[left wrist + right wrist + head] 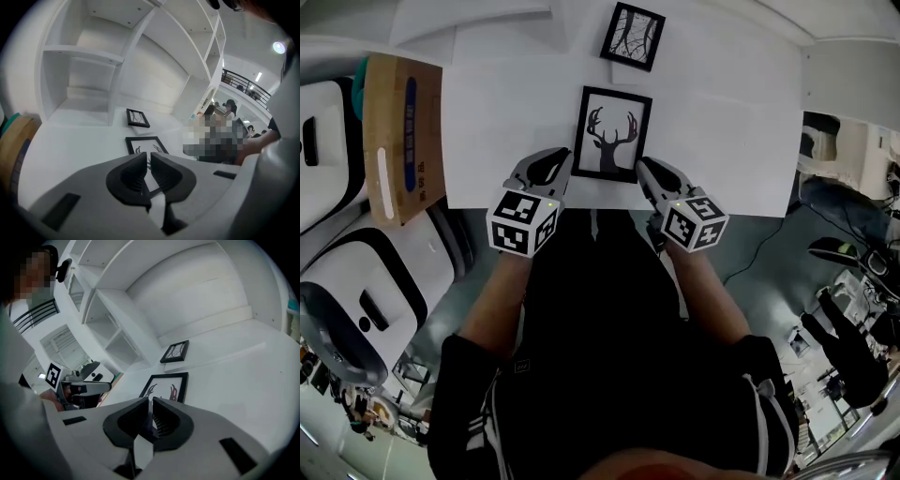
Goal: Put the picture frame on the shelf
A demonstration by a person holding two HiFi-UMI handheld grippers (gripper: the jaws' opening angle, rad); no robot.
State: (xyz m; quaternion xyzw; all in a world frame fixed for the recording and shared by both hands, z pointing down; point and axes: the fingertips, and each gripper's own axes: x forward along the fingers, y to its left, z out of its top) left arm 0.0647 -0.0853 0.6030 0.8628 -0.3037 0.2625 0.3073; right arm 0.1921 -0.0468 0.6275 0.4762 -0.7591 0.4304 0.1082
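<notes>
The picture frame (613, 133) (the one with a black deer head drawn on it) is seen lying flat on the white counter (506, 122). It is found just in front of the two tools and between them. The left hand-held gripper (563, 157) is held just beside the frame's left edge, near its closest corner. The right hand-held gripper (644, 167) is held just beside the frame's right edge. Whether the frame is touched by either one cannot be told. The jaws of the left hand-held gripper are pressed almost together, with only a thin slit left between them, and nothing is held in them. The same is seen at the right hand-held gripper: its jaws are closed up and nothing is gripped. Both are pointed forward and down at the counter. A small frame (633, 36) with black branch lines is laid farther ahead of the grippers, past the deer picture. The white shelf (79, 56) is seen beyond that, at the back of the counter. A brown box (398, 131) is placed off to the left of the left hand-held gripper.
</notes>
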